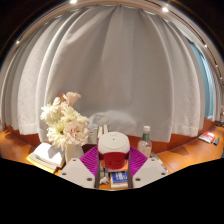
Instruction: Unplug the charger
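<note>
The gripper (113,166) is held low over a wooden table (185,152), pointing toward a wall of pale curtains (120,70). Its two light-coloured fingers (78,170) stand apart, each carrying a magenta pad (92,158) on the inner face. Between the pads sits a white rounded charger (113,143), with a red part (113,158) directly beneath it. The pads lie close at either side of that white and red body, but whether they press on it or leave a small gap cannot be made out from where the fingers sit. Nearer than the red part, low between the fingers, is a small blue and white item (118,179); what it is cannot be told.

On the left of the fingers stands a bunch of cream and pale pink flowers (64,122), its blooms rising above the tabletop. At the foot of the flowers lies an open book (44,154), flat on the wood. Just to the right of the charger, beyond the right finger, stands a small bottle with a green top (146,134). Farther right, near the table's far edge, lies a small red and white object (207,137), too small to identify.

The curtains hang in long folds across the whole background. Above them two bright ceiling lights (166,9) show.
</note>
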A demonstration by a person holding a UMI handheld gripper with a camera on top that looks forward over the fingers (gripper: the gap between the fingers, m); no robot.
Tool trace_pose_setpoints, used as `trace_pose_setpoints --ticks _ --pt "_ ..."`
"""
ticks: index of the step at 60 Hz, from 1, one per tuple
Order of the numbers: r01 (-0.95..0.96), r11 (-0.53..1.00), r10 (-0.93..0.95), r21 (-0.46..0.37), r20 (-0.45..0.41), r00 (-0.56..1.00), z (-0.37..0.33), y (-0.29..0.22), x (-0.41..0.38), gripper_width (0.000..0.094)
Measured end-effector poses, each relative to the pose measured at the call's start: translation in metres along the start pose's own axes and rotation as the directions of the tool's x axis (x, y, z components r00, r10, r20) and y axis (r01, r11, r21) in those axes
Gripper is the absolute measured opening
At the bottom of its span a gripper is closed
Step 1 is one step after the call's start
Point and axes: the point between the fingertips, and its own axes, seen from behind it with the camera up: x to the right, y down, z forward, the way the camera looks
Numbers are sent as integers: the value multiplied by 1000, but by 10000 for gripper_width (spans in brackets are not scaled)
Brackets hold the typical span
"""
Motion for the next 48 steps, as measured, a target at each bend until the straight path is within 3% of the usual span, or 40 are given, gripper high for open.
trace_pose_setpoints --ticks 6,11,16,30,40,48 --pt "23 999 -23 49 5 1000 -9 -75 22 376" --pt "68 998 -69 -4 -45 997 -8 -55 69 375" --pt "89 992 -97 -89 -88 991 -12 -19 107 377" --pt "87 933 -119 -349 -72 990 1 177 159 376" --pt "41 887 -66 -459 -38 997 -9 222 157 404" --pt "33 891 -49 -452 -25 998 -7 227 160 437"
